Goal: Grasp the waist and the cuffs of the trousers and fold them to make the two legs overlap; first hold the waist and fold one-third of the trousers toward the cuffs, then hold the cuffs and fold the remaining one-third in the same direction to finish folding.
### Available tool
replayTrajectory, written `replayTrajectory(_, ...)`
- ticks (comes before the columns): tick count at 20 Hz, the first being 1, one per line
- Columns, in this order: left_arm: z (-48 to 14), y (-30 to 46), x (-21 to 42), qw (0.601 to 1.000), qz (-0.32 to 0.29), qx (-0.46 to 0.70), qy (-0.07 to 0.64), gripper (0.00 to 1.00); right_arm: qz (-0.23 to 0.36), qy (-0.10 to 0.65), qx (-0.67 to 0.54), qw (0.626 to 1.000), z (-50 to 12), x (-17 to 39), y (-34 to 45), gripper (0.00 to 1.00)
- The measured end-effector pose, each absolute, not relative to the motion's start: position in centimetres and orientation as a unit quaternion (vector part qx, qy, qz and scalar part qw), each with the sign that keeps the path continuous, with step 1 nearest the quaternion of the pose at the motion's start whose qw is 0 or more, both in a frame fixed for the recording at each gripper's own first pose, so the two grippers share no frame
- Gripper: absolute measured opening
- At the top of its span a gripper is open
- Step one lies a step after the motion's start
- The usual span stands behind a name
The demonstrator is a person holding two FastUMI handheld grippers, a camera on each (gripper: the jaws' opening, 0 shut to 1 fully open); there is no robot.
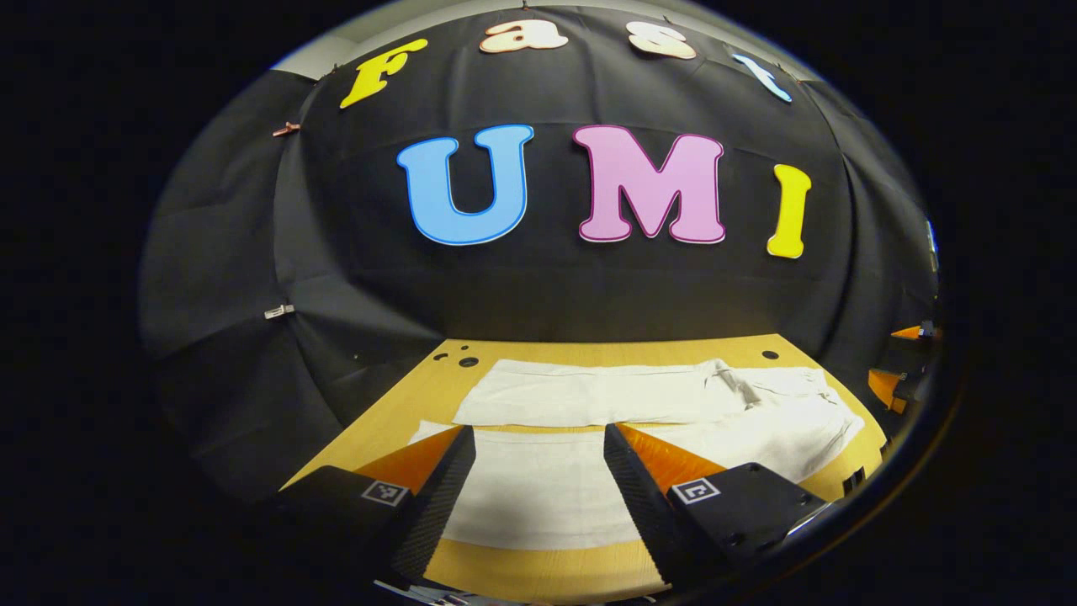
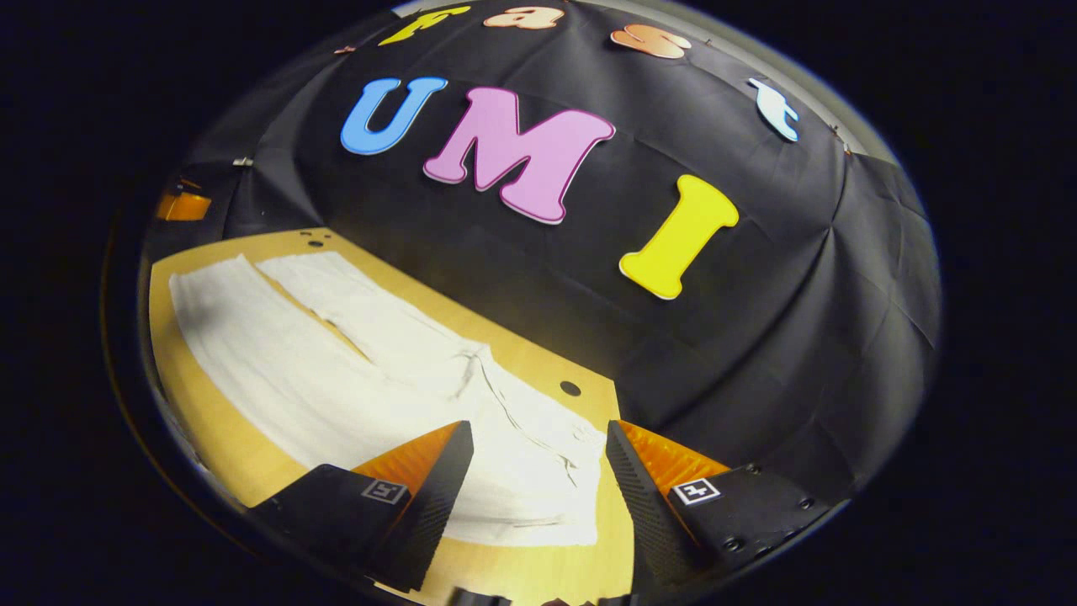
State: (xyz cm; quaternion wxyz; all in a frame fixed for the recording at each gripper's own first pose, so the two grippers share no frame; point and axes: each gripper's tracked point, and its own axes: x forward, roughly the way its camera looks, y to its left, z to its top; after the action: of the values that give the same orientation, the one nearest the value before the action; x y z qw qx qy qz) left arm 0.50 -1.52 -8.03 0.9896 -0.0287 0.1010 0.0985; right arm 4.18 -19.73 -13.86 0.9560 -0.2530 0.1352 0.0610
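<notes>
Hovering spread: left gripper (image 1: pixel 538 438), right gripper (image 2: pixel 538 433), trousers (image 1: pixel 589 396) flat ahead between jaws, legs apart; all folds pending.

A recording booth, not a home

Black cloth wall (image 1: pixel 538 286) clipped up behind a bare wooden table (image 1: pixel 395 412) with drilled holes, white trousers (image 1: pixel 639 396) spread on it.

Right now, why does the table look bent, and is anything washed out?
Left gripper view: fisheye lens bows the table edges; trousers evenly lit. Right gripper view: table tilts and curves strongly; trousers glare white near the waist, losing fabric detail.
</notes>
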Motion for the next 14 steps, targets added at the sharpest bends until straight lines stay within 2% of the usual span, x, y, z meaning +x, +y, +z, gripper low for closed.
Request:
replayTrajectory(5,-11.3,-2.4,0.2,0.982,0.116,-0.042,0.14,0.97,0.104,0.224,-0.33,0.911,-21.4,3.0,-26.4,0.98)
replayTrajectory(10,-14.1,-2.3,-0.9,0.975,0.133,-0.058,0.168,0.98,0.158,0.249,-0.439,0.848,-25.2,1.6,-29.4,0.98)
replayTrajectory(14,-15.3,-1.6,-1.5,0.969,0.154,-0.073,0.181,0.98,0.186,0.242,-0.526,0.794,-27.3,2.2,-31.0,0.98)
